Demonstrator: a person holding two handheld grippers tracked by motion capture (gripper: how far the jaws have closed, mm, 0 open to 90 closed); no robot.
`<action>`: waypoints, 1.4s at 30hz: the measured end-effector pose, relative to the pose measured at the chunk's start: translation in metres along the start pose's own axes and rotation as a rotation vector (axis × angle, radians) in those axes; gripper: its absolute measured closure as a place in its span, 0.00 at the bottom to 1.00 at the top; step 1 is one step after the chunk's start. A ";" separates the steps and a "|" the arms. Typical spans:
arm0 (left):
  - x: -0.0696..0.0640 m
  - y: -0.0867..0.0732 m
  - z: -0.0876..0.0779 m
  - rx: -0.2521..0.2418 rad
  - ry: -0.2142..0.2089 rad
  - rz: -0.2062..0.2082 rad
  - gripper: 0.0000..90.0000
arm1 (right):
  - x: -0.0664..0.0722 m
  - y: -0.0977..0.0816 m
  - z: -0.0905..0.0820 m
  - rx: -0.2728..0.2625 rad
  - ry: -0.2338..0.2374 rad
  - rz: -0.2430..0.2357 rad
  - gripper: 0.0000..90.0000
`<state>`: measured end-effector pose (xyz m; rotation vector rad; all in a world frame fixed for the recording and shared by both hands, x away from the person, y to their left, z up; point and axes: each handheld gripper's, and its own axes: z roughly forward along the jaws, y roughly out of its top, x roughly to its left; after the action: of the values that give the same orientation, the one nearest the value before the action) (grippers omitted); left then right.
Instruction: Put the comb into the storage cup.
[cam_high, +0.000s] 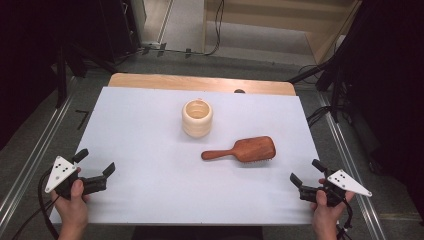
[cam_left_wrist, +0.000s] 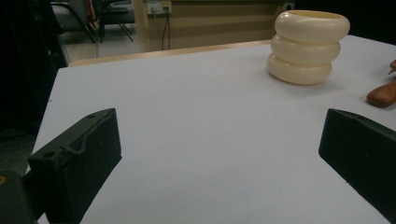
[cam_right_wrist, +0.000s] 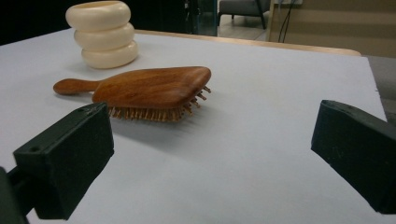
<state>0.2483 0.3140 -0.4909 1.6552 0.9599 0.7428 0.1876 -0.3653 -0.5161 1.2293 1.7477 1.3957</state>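
A wooden hairbrush (cam_high: 245, 149) lies bristles down right of the table's middle, its handle pointing left; the right gripper view shows this hairbrush (cam_right_wrist: 149, 88) close ahead. Behind it stands a cream ribbed cup (cam_high: 197, 117), also the cup (cam_left_wrist: 308, 46) at the upper right of the left gripper view and the cup (cam_right_wrist: 102, 32) in the right gripper view. My left gripper (cam_high: 95, 161) rests at the table's near left corner, open and empty. At the near right corner my right gripper (cam_high: 305, 171) is open too, nothing between its jaws.
The white tabletop (cam_high: 150, 150) has a wooden strip along its far edge. Metal rails run down both sides of the table. Dark stands and cables (cam_high: 320, 110) sit on the floor beyond.
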 end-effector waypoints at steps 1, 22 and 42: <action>-0.002 0.001 0.000 0.007 0.003 0.018 0.00 | 0.001 0.000 0.001 0.000 0.001 -0.004 0.00; -0.054 0.059 0.018 0.022 -0.205 0.088 0.00 | 0.004 -0.001 0.002 -0.039 0.077 -0.038 0.00; -0.099 0.100 0.071 0.090 -0.318 0.171 0.00 | 0.003 -0.001 0.004 -0.044 0.096 -0.037 0.00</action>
<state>0.2825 0.1806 -0.4155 1.8832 0.6400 0.5319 0.1891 -0.3608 -0.5179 1.1175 1.7845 1.4856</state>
